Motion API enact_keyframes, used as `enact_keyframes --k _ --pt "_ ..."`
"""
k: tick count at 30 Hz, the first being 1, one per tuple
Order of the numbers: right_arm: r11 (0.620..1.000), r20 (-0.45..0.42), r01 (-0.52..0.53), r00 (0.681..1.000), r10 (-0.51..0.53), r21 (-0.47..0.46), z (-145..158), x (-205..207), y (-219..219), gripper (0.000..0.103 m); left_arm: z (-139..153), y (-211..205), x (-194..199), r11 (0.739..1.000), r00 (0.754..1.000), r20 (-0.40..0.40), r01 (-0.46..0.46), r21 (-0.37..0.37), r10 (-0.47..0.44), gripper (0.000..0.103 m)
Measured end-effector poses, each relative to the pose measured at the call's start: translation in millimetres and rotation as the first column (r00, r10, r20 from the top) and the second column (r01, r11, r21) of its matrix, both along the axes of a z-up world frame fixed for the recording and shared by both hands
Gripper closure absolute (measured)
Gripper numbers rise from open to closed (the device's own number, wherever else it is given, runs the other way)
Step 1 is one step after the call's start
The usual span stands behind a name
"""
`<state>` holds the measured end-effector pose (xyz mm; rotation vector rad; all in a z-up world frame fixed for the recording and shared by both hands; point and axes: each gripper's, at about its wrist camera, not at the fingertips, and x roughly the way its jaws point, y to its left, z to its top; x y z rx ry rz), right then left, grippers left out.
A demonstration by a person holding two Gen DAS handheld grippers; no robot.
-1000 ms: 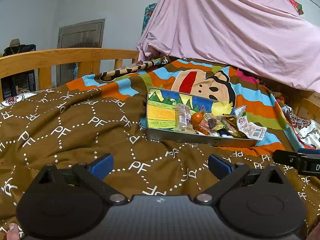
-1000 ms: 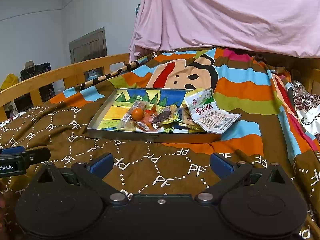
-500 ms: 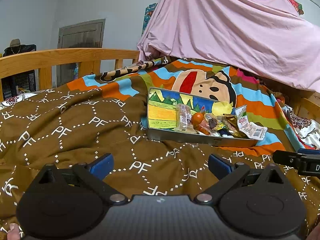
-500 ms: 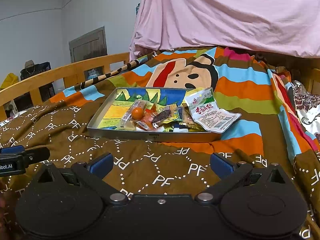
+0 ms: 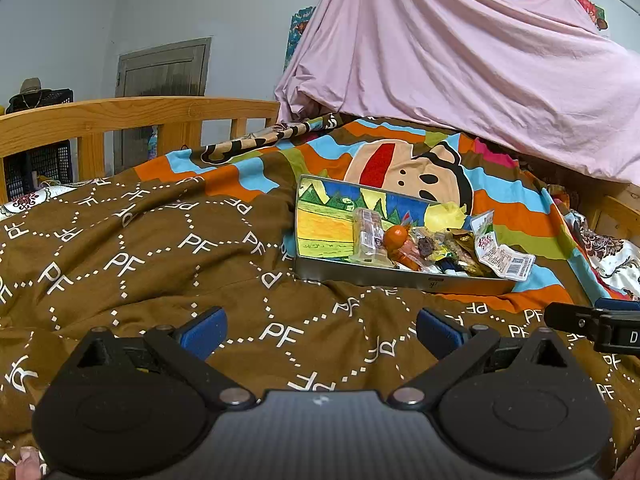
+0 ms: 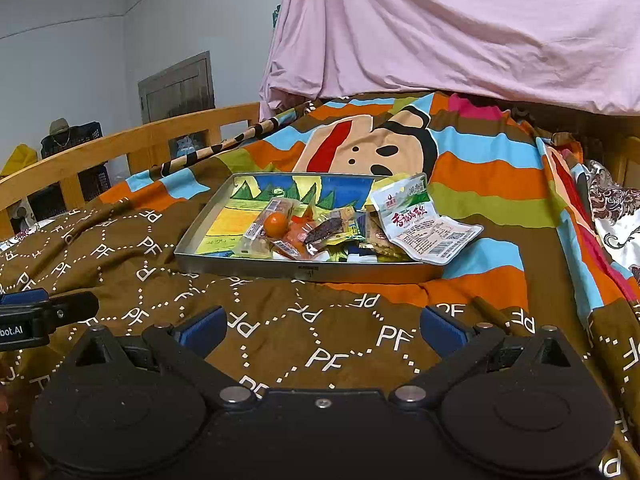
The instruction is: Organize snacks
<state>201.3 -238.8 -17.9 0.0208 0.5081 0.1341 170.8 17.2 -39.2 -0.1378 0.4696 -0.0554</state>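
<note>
A shallow metal tray (image 6: 304,272) with a painted landscape bottom lies on the bed and also shows in the left wrist view (image 5: 400,276). A heap of wrapped snacks fills its right half, with a small orange fruit (image 6: 276,224) (image 5: 395,236) and a white packet (image 6: 420,224) (image 5: 500,254) hanging over the right rim. My left gripper (image 5: 320,330) is open and empty, above the brown quilt short of the tray. My right gripper (image 6: 322,330) is open and empty, in front of the tray's near wall.
A brown quilt (image 5: 140,256) with white letters covers the near bed, a striped cartoon blanket (image 6: 480,152) the far part. A wooden rail (image 5: 120,114) runs along the left. A pink sheet (image 6: 460,28) hangs behind. Each gripper's finger shows at the other view's edge.
Both views have crept slightly toward the tray. Both grippers stay open and empty.
</note>
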Motion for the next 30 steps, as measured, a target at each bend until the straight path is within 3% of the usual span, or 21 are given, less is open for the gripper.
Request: enact_keyframes --k 30 --pt "1.0 -0.003 0.0 1.0 0.0 0.0 0.1 0.4 0.2 0.001 -0.4 1.4 -0.3 1.0 1.0 0.001 0.001 -0.006 -0.001 0.0"
